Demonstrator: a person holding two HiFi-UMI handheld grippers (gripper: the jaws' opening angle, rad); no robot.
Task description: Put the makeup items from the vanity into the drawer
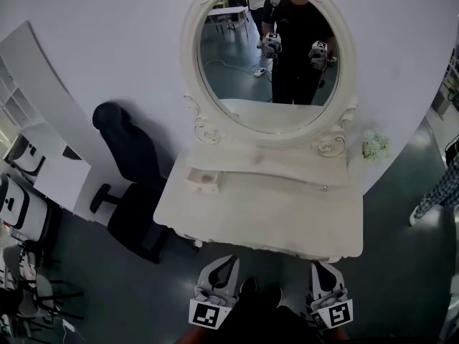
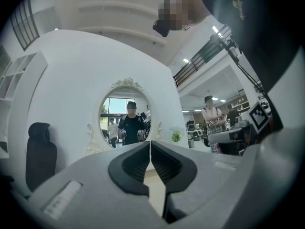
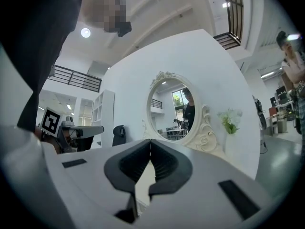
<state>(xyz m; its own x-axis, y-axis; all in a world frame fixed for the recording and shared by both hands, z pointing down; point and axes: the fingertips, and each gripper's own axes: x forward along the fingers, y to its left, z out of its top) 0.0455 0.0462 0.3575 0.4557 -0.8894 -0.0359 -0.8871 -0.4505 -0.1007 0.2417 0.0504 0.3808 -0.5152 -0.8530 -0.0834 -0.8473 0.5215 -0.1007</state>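
Observation:
The white vanity (image 1: 287, 224) stands in front of me with its oval mirror (image 1: 276, 56). Its top looks bare, and I see no makeup items on it. A small drawer (image 1: 203, 180) stands pulled out at the left of the raised back shelf; what lies in it I cannot make out. My left gripper (image 1: 224, 262) and right gripper (image 1: 324, 267) hang side by side just short of the vanity's front edge. Both are shut and hold nothing. In the gripper views, the left gripper (image 2: 150, 144) and right gripper (image 3: 150, 142) have their dark pads together, pointing at the mirror (image 2: 125, 113).
A black office chair (image 1: 129, 185) stands close to the vanity's left side. A small bunch of white flowers (image 1: 374, 145) sits by the wall at the right. A person's leg (image 1: 434, 192) shows at the far right. White shelves and a desk (image 1: 43, 156) fill the left.

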